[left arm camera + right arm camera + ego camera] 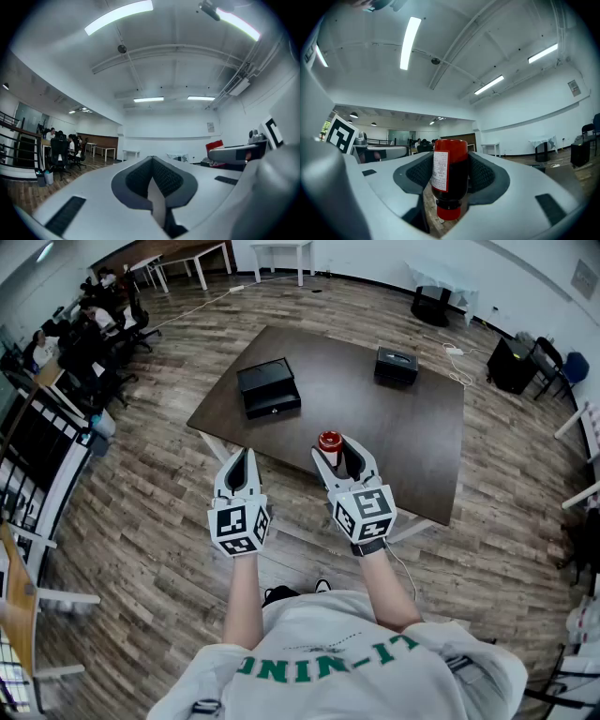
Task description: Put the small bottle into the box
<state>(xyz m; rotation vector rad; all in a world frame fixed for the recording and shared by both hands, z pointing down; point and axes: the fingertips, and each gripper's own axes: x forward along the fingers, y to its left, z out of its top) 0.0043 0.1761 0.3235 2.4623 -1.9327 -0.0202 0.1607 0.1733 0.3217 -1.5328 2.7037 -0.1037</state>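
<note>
A small dark-red bottle (pixel 450 180) with a white label and red cap sits clamped between the pads of my right gripper (pixel 450 176), cap toward the camera. In the head view its red end (pixel 329 443) pokes out of the right gripper (pixel 339 454) above the near edge of the dark table (pixel 394 437). My left gripper (pixel 240 465) hangs beside it to the left, jaws pressed together with nothing between them (pixel 152 180). An open black box (pixel 268 388) lies on the table's far left part.
A second, shut black box (pixel 396 365) stands at the table's far right. People sit at desks at the far left (pixel 89 320). A railing (pixel 37 474) runs along the left. Wood floor surrounds the table.
</note>
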